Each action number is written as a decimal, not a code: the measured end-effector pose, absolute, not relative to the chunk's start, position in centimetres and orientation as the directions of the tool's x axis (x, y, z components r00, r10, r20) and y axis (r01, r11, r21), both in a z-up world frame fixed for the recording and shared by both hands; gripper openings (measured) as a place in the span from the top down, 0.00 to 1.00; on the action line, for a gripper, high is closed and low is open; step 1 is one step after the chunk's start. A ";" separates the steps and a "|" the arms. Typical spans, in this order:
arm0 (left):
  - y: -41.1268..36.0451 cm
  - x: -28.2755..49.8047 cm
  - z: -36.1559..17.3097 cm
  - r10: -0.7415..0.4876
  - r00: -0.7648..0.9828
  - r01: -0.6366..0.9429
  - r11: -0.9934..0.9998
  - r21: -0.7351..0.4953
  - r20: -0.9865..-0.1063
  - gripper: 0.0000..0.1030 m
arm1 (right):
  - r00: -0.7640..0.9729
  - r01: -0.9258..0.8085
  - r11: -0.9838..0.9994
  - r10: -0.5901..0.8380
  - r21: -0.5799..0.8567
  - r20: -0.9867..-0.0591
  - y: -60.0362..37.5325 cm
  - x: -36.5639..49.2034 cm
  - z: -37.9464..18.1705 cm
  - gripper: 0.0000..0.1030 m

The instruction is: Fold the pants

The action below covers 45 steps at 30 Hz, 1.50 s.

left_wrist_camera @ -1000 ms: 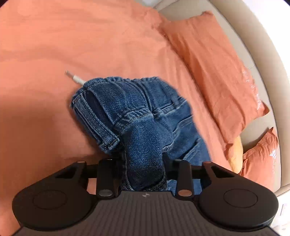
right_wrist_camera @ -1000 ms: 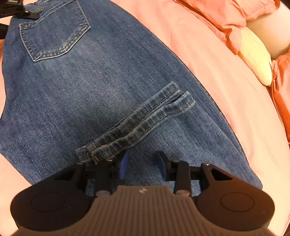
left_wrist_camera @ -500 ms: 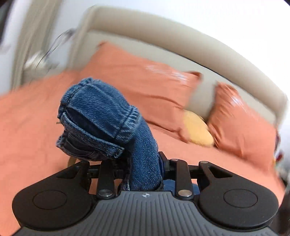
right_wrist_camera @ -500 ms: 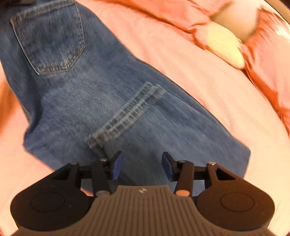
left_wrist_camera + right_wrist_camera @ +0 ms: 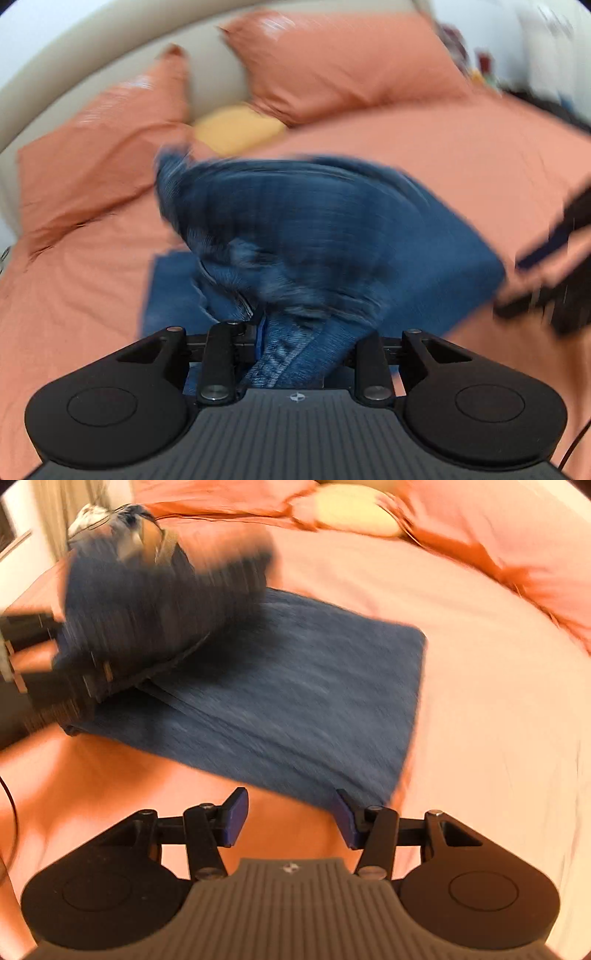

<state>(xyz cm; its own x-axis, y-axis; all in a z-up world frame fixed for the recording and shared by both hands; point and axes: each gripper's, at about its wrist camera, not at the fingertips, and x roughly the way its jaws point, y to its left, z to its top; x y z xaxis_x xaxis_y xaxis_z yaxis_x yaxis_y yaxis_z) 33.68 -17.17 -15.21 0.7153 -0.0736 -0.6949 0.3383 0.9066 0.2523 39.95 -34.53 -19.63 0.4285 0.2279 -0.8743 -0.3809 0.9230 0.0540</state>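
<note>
Left wrist view. At far left, an orange pillow [image 5: 99, 147] leans against the beige headboard [image 5: 207, 85]; a small yellow cushion [image 5: 240, 127] sits between it and a second orange pillow [image 5: 332, 55] further right. The orange bedsheet [image 5: 461, 147] covers the bed below them. At centre the left gripper [image 5: 295, 350] is clamped on a thick fold of the jeans [image 5: 314, 229] — denim fills the gap between its fingers and rises from them in a blurred, bunched mound. The lower layer of the jeans lies flat on the sheet behind and to either side of this mound. At the right edge a dark, motion-smeared shape is probably the right gripper [image 5: 554, 258], though the blur makes this uncertain.

Right wrist view. At far left the raised part of the jeans [image 5: 155, 602] hangs above the bed, held from that side by the left gripper [image 5: 40, 664] (strongly blurred). To its right the rest of the jeans lies flat on the bedsheet [image 5: 498, 701] as a roughly rectangular folded panel, with a seam running along it near the raised part. At bottom centre the right gripper [image 5: 291, 818] stands wide open and holds nothing — its blue-padded fingers [image 5: 236, 816] sit just at the near edge of the flat panel, the right-hand one overlapping the denim corner in this view. The yellow cushion [image 5: 354, 509] and orange pillows [image 5: 480, 524] line the top edge.
</note>
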 end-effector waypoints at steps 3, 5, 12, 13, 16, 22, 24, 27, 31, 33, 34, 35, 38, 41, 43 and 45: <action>-19.0 33.5 -17.7 -0.035 0.680 0.405 0.851 0.335 -0.733 0.67 | 0.420 -0.341 0.936 0.233 0.086 -0.877 -36.5 39.2 -20.3 0.54; -19.2 34.1 -18.1 -0.034 0.649 0.433 0.838 0.332 -0.760 0.65 | 0.412 -0.322 0.941 0.239 0.105 -0.879 -37.4 38.7 -20.7 0.54; -17.0 34.5 -16.0 -0.134 0.578 0.433 0.886 0.164 -0.805 0.55 | 0.415 -0.310 0.945 0.236 0.107 -0.878 -37.7 37.7 -20.8 0.53; -16.7 34.5 -15.7 -0.148 0.575 0.427 0.893 0.142 -0.805 0.54 | 0.419 -0.310 0.945 0.236 0.106 -0.877 -37.5 37.6 -20.6 0.52; -15.8 33.4 -15.0 -0.193 0.563 0.424 0.902 0.080 -0.804 0.53 | 0.430 -0.313 0.945 0.227 0.091 -0.874 -37.0 37.4 -20.0 0.50; -13.3 31.3 -12.2 -0.418 0.513 0.475 0.866 -0.157 -0.750 0.26 | 0.456 -0.327 0.943 0.211 0.058 -0.865 -35.8 36.9 -18.3 0.46; -12.1 31.1 -11.2 -0.464 0.507 0.465 0.857 -0.222 -0.726 0.26 | 0.462 -0.329 0.943 0.211 0.055 -0.861 -35.3 36.7 -17.6 0.46; -9.8 31.1 -9.9 -0.495 0.523 0.450 0.852 -0.268 -0.694 0.26 | 0.469 -0.328 0.943 0.217 0.059 -0.856 -34.4 36.7 -16.5 0.46; -5.6 31.9 -8.8 -0.448 0.585 0.384 0.887 -0.256 -0.676 0.27 | 0.468 -0.303 0.943 0.272 0.136 -0.841 -33.2 37.0 -14.9 0.45; -3.6 32.4 -8.8 -0.388 0.620 0.329 0.918 -0.223 -0.682 0.30 | 0.467 -0.274 0.941 0.312 0.200 -0.827 -32.7 37.5 -14.2 0.40; -2.6 32.6 -8.8 -0.353 0.634 0.303 0.932 -0.199 -0.688 0.32 | 0.470 -0.258 0.938 0.330 0.230 -0.819 -32.4 37.9 -13.9 0.38; -1.9 33.0 -8.9 -0.326 0.645 0.283 0.942 -0.181 -0.691 0.32 | 0.474 -0.245 0.936 0.344 0.254 -0.811 -32.1 38.2 -13.7 0.38; 0.2 34.1 -9.5 -0.298 0.647 0.245 0.953 -0.178 -0.702 0.32 | 0.483 -0.217 0.926 0.377 0.309 -0.791 -31.1 39.7 -13.5 0.38; 1.4 34.8 -10.6 -0.285 0.640 0.222 0.958 -0.183 -0.713 0.32 | 0.490 -0.174 0.925 0.378 0.337 -0.786 -30.8 41.8 -14.2 0.38; 2.0 35.3 -11.5 -0.282 0.626 0.213 0.959 -0.188 -0.727 0.32 | 0.485 -0.128 0.927 0.369 0.353 -0.793 -31.0 43.3 -15.3 0.38; 2.2 35.8 -12.5 -0.276 0.612 0.209 0.960 -0.185 -0.741 0.32 | 0.479 -0.075 0.923 0.365 0.377 -0.798 -31.8 44.8 -16.6 0.38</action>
